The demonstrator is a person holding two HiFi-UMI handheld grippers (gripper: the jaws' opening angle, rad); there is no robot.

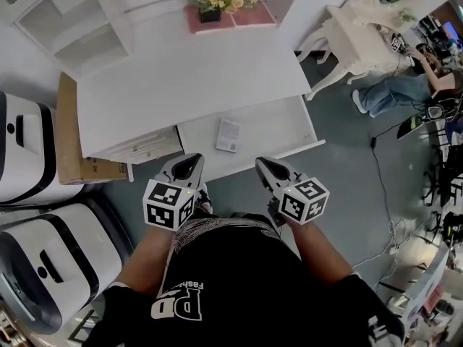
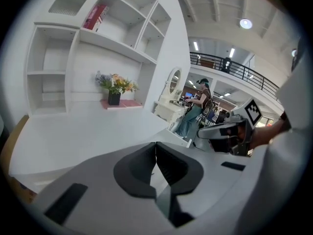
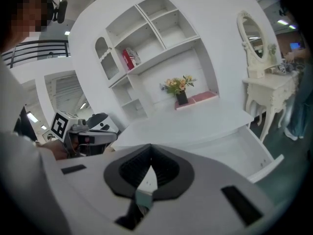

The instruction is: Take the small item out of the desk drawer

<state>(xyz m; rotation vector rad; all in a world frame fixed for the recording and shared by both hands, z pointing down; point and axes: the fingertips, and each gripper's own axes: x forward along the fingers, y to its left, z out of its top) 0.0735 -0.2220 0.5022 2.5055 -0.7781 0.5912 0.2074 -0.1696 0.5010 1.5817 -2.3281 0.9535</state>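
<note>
Both two-jaw grippers are sitting closed and empty: your left gripper [image 1: 190, 162] is showing its dark pads pressed together in the left gripper view, and your right gripper [image 1: 263, 165] is doing the same in the right gripper view. Ahead of them the small flat white packet [image 1: 228, 134] is lying on the floor of the open white desk drawer [image 1: 289, 125], apart from both tools and roughly between the lines they are pointing along. You are holding the grippers side by side in front of your waist, forearms bare, tips angled forward and slightly down at the drawer's near edge, each marker cube facing up. Grey print is showing on the packet, but it is too small to read. Large white letters are running across your black shirt [image 1: 217, 280], seen upside down, with what looks like "Fashion" beside them.
</note>
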